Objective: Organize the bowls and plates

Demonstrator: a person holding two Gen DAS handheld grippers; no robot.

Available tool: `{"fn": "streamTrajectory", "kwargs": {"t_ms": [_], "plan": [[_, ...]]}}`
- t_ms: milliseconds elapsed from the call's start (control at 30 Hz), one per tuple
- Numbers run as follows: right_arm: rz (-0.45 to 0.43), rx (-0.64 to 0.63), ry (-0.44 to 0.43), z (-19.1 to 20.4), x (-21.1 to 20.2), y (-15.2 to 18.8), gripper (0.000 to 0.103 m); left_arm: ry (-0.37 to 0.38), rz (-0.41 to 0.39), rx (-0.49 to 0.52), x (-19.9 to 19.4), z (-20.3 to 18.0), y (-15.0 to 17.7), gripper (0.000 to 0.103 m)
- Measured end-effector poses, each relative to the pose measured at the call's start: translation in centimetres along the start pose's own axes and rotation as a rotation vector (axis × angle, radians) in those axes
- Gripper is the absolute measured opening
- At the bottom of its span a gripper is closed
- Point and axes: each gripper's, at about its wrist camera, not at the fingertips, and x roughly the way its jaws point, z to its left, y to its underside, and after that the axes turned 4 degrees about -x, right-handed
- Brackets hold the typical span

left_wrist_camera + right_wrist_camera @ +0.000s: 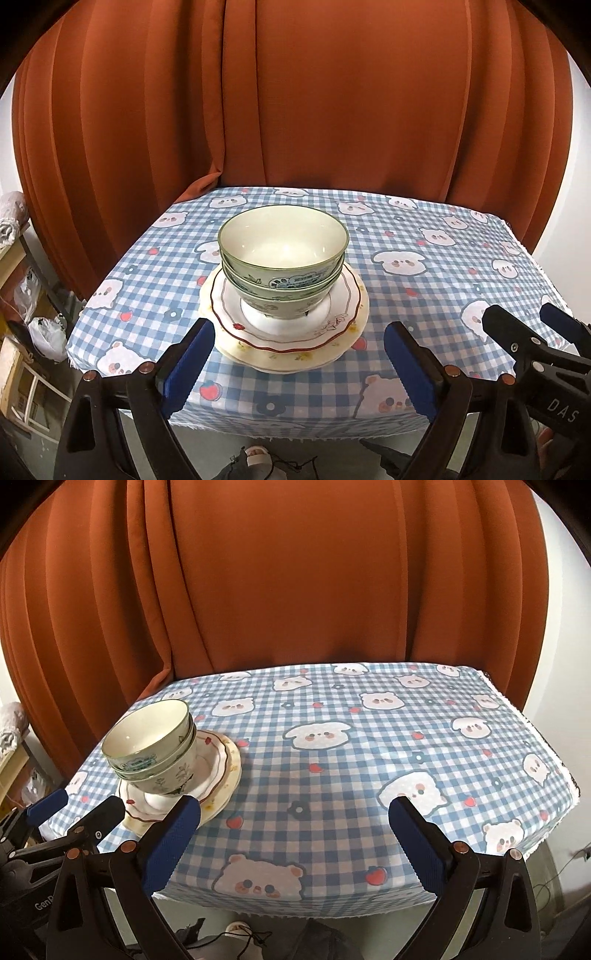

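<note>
Left wrist view: bowls (283, 258) nested on stacked plates (288, 325), frame center.
Both claws released, left gripper (299, 365) and right gripper (295, 843) holding nothing; stacking probably saves space.

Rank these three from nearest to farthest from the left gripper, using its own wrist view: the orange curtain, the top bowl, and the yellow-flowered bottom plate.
1. Bottom plate: its near rim sits just ahead of the left gripper, between its fingers.
2. Top bowl: stacked above, farther back.
3. Orange curtain: behind the table.
</note>
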Motion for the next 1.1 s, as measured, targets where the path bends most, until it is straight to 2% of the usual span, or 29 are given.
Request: {"fn": "streamTrajectory", "kwargs": {"t_ms": [1100], "plan": [[-0.016, 0.030, 0.011, -1.2, -0.2, -0.3, 0.103, -0.001, -0.011, 0.026, -0.1, -0.9, -0.2, 0.097]]}}
